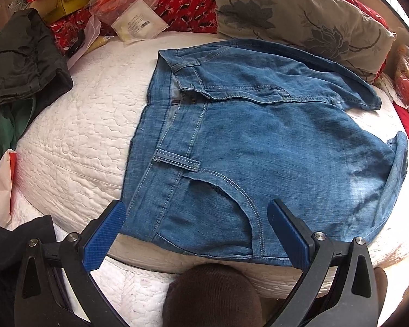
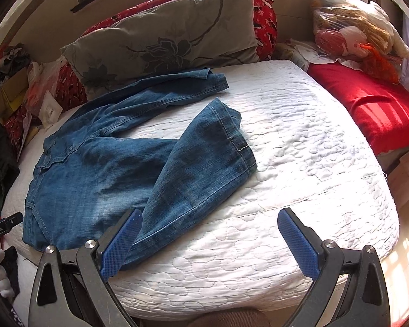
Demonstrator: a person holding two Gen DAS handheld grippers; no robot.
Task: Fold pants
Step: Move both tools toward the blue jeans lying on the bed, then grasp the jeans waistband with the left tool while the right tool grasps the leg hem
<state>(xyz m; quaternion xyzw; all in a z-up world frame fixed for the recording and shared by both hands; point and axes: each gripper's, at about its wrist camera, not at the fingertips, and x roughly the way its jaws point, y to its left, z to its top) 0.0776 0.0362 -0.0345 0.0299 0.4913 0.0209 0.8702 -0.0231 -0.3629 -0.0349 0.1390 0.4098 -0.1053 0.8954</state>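
Both tools hang wide open and empty: the left gripper (image 1: 196, 234) hovers just above the near waist corner of the jeans (image 1: 259, 147), its blue pads straddling the front pocket, and the right gripper (image 2: 210, 238) hovers over the near leg, one pad above the denim and the other above bare mattress (image 2: 300, 136).

The jeans lie front up on the mattress, waistband toward the dark clothes (image 1: 21, 62) and legs running away from them, so their long axis runs alongside the pillow (image 2: 171, 35). The far leg lies along the pillow's foot. The near leg is bent back partway, its cuff (image 2: 231, 133) pointing up toward the pillow and resting between the two legs.

This looks like the start of the fold, with the legs still spread and one crooked. Next, I judge, the right gripper should close on the bent leg near its cuff and draw it straight, while the left takes the near waist corner, ready to bring one half over the other.
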